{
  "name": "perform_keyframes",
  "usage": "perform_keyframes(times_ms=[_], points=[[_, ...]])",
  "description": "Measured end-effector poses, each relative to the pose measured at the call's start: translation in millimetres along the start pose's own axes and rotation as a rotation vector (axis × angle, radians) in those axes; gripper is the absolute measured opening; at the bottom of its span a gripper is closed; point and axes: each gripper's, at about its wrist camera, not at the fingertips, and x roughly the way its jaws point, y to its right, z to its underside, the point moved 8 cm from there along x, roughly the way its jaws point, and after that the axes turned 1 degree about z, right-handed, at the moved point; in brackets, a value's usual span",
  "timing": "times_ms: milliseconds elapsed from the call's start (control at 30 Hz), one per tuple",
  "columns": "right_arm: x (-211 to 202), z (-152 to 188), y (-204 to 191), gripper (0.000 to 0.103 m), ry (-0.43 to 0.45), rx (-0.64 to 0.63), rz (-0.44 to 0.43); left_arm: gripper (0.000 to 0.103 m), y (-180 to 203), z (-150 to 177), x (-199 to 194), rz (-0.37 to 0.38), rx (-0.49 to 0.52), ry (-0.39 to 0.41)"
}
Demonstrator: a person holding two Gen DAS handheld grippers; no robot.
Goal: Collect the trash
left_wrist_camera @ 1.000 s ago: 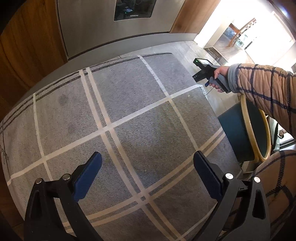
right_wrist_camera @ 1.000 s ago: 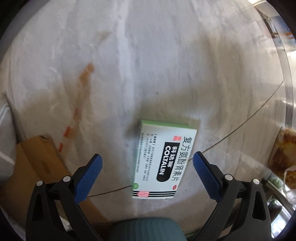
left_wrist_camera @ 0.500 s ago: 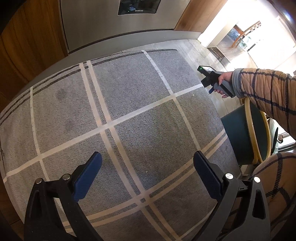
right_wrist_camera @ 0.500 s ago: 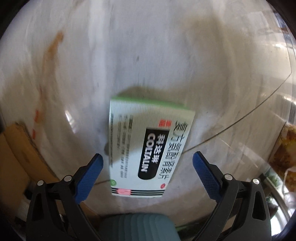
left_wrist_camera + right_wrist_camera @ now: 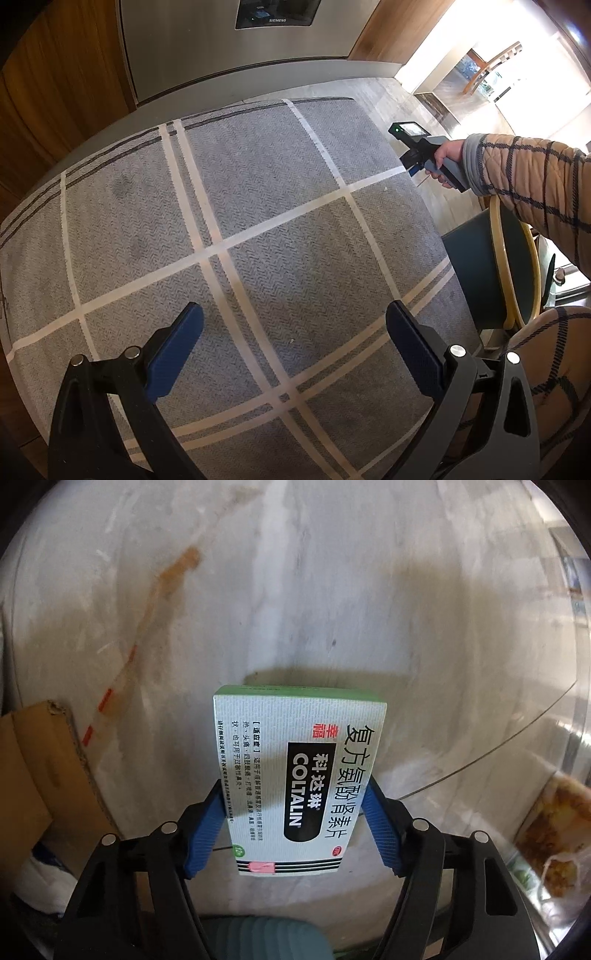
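My right tool is clenched on the COLTALIN medicine box — blue pads pressing both long sides — over the marble counter, a cardboard box to the left. My left tool hangs released, holding nothing, above the grey checked rug.

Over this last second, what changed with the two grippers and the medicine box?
The right gripper moved in over the medicine box and closed; its blue fingers now press both long sides, where a second ago they stood wide apart. The box still appears to lie on the marble table. The left gripper stayed open above the checked rug, drifting only slightly.
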Motion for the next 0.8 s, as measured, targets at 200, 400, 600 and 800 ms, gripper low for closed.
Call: perform_keyframes(times_ms=[200,400,600,800], points=[[-61,5,7,0.072,0.134,0.067,-0.011,0.097,13,8,-21,0.012,0.034,0.036],[-173,51,13,0.072,0.334,0.201,-0.091,0.097,31,25,-62,0.003,0.081,0.106],[-310,162,7,0.072,0.540,0.210,-0.077,0.097,74,37,-122,0.036,0.118,0.222],[-372,316,0,0.072,0.687,0.334,-0.089,0.097,122,39,-174,0.036,0.184,0.383]])
